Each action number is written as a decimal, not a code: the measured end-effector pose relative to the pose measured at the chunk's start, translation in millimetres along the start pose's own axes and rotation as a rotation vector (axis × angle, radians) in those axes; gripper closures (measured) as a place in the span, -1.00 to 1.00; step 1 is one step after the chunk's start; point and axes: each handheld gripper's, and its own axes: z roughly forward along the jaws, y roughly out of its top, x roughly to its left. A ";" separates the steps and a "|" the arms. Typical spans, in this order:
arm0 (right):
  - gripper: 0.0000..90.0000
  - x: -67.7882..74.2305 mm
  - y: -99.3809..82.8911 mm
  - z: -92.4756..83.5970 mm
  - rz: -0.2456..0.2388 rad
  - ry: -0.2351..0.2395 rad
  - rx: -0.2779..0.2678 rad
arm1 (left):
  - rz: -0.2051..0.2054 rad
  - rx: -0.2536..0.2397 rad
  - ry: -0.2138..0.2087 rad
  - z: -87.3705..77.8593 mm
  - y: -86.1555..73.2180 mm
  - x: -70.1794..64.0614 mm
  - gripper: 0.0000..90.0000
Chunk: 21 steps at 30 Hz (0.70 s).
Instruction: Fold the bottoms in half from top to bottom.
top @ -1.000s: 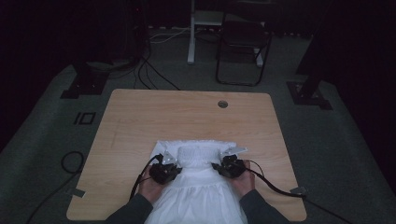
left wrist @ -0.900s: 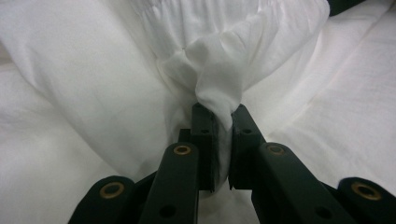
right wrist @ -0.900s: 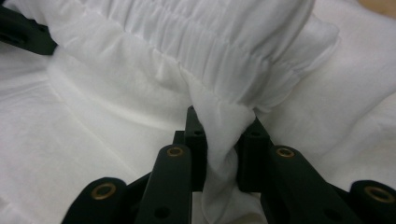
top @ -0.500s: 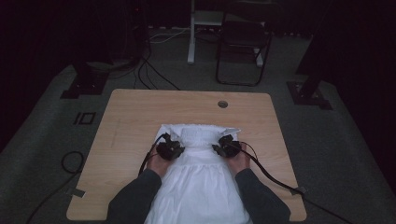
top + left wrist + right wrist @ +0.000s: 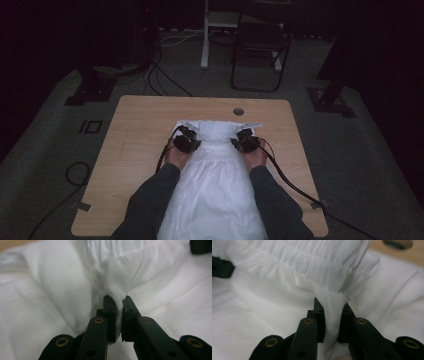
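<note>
The white garment (image 5: 215, 170) lies in the middle of the table (image 5: 140, 125), hanging over its near edge. The left gripper (image 5: 117, 303) and right gripper (image 5: 332, 305) each pinch a fold near its elastic band. Judged step: spreading it; next, pull outward evenly

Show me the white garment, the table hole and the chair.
white garment (image 5: 215, 185), high view, its lower middle.
table hole (image 5: 238, 111), high view, its centre.
chair (image 5: 260, 37), high view, its seat.
</note>
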 end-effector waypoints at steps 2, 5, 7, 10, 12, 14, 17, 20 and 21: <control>0.83 -0.9 3.2 -13.7 -0.004 0.020 -0.037 | -0.021 -0.077 -0.044 -20.4 3.1 0.1 0.89; 0.84 -1.1 9.3 -45.9 0.001 0.070 -0.122 | -0.008 -0.167 -0.086 -53.9 3.7 -9.9 0.89; 0.84 2.1 9.8 -63.7 -0.012 0.088 -0.152 | 0.017 -0.204 -0.110 -74.3 -1.6 -19.6 0.89; 0.84 12.9 2.5 -91.6 -0.060 0.122 -0.170 | 0.046 -0.224 -0.137 -97.5 -18.8 -35.1 0.89; 0.84 20.9 -6.0 -102.1 -0.091 0.140 -0.168 | 0.044 -0.217 -0.153 -106.2 -34.5 -42.7 0.89; 0.84 32.3 -21.6 -107.7 -0.136 0.148 -0.139 | 0.048 -0.169 -0.169 -106.4 -52.2 -50.0 0.88; 0.84 42.2 -45.1 -104.0 -0.157 0.166 -0.084 | 0.065 -0.055 -0.182 -91.7 -78.5 -60.6 0.88; 0.83 48.8 -66.8 -94.1 -0.164 0.174 -0.029 | 0.079 0.052 -0.176 -67.6 -97.5 -63.9 0.87; 0.82 50.2 -71.8 -90.4 -0.162 0.179 -0.014 | 0.088 0.071 -0.167 -60.5 -100.9 -63.5 0.87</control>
